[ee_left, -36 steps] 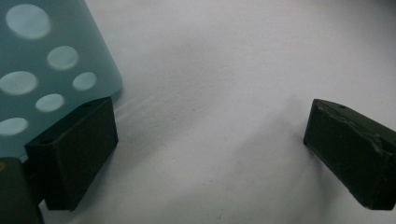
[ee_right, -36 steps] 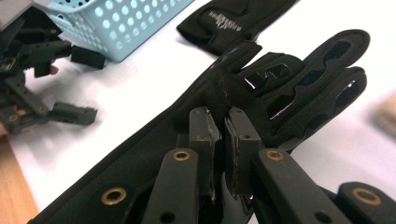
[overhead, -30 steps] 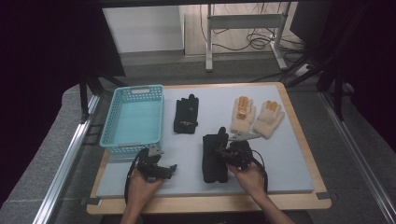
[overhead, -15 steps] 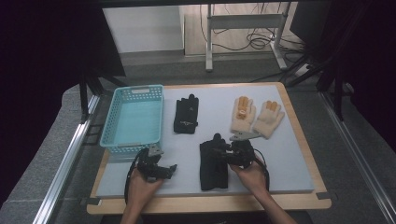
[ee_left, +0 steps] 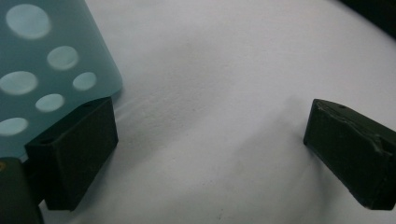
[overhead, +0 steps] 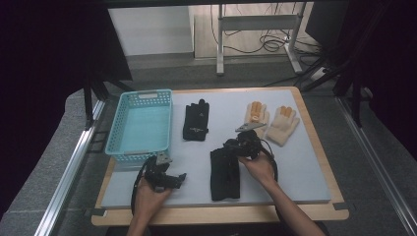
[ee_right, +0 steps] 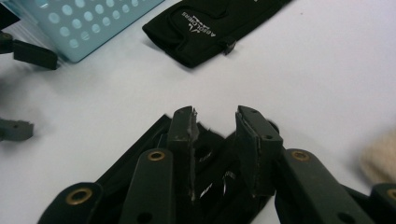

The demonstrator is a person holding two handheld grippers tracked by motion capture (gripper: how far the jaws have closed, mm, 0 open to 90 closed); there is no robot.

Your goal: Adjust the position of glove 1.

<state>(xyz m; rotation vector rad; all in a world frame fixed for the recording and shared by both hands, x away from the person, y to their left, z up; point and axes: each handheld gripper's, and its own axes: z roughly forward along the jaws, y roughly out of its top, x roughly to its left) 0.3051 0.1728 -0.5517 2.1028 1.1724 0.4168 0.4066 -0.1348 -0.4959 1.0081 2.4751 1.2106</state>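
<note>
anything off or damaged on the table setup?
The pad on one of the right gripper's fingers looks torn and ragged along its inner edge. Gloves and basket lie flat and tidy.

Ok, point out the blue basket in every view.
High view: basket at the mat's left, beside the black glove.
Left gripper view: its holed wall, top left.
Right gripper view: its corner, top left, near that glove.
Shared landmark: the white mat.
</note>
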